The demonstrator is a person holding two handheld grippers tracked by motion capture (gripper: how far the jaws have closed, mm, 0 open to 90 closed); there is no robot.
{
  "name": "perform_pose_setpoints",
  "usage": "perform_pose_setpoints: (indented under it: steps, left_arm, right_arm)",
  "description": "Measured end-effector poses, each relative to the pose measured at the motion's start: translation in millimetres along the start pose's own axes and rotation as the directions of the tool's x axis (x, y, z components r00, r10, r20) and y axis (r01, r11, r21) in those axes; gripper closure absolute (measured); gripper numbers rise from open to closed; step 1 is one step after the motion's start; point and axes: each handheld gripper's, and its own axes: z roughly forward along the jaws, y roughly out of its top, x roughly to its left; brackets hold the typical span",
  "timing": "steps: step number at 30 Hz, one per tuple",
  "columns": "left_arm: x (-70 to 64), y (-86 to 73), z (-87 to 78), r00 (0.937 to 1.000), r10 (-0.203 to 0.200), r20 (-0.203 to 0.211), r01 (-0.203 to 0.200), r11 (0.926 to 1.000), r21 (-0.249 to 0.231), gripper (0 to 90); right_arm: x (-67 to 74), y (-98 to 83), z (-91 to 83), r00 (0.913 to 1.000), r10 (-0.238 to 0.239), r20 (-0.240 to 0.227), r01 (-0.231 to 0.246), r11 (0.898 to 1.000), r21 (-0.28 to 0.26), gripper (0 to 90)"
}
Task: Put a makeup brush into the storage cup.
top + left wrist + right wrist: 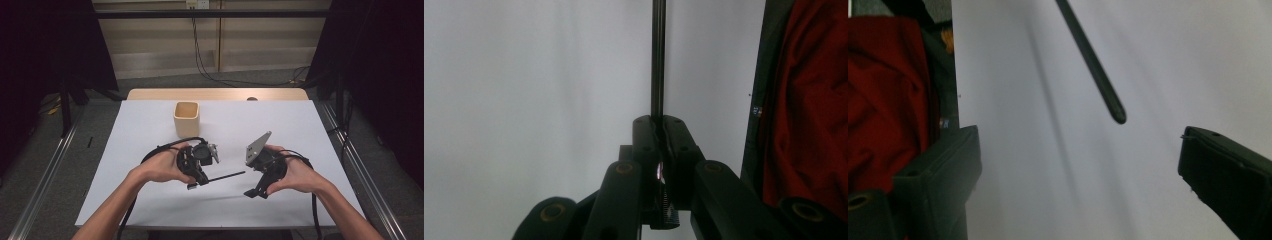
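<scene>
A thin black rod (225, 176) hangs level just above the white table sheet (290, 125). My left gripper (200, 181) is shut on its left end. In the left gripper view the two jaws (659, 122) meet on the rod (657, 60), which runs straight away from them. To the right, my right gripper (256, 190) stands open and tilted down toward the table. In the right gripper view its jaws (1080, 137) are spread wide and hold nothing. The rod's rounded free end (1115, 112) hangs just beyond the gap between them and touches neither jaw.
A beige square cup (186, 119) stands upright at the back of the sheet, left of centre. The wooden table edge (217, 94) lies behind it. Red cloth (883, 90) shows beyond the sheet's near edge, and metal rails run along both sides of the table.
</scene>
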Motion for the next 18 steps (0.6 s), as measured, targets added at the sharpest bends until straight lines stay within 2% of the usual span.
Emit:
perform_pose_setpoints:
  steps: [6, 8, 12, 18]
  left_arm:
    - [-0.9, 0.2, 1.9, 0.9998, 0.019, 0.001, -0.019, 0.9995, 0.027, 85.6]
    - [-1.5, 0.3, 3.4, 0.9999, 0.015, -0.002, -0.015, 0.9995, 0.028, 85.6]
    - [-2.2, 2.0, 6.2, 0.9997, 0.023, 0.003, -0.023, 0.9991, 0.035, 85.6]
    - [-1.9, 3.2, 8.7, 0.9995, 0.030, 0.009, -0.030, 0.9988, 0.039, 85.6]
  right_arm:
    - [-3.4, 3.0, 4.3, 0.9988, -0.007, -0.048, 0.009, 0.999, 0.031, 14.8]
    - [-5.4, 4.7, 4.7, 0.9983, -0.025, -0.053, 0.027, 0.999, 0.033, 23.0]
    - [-8.7, 7.7, 5.2, 0.9976, -0.016, -0.067, 0.019, 0.999, 0.041, 26.0]
    - [-12.3, 11.4, 11.0, 0.9956, -0.034, -0.088, 0.041, 0.996, 0.077, 34.4]
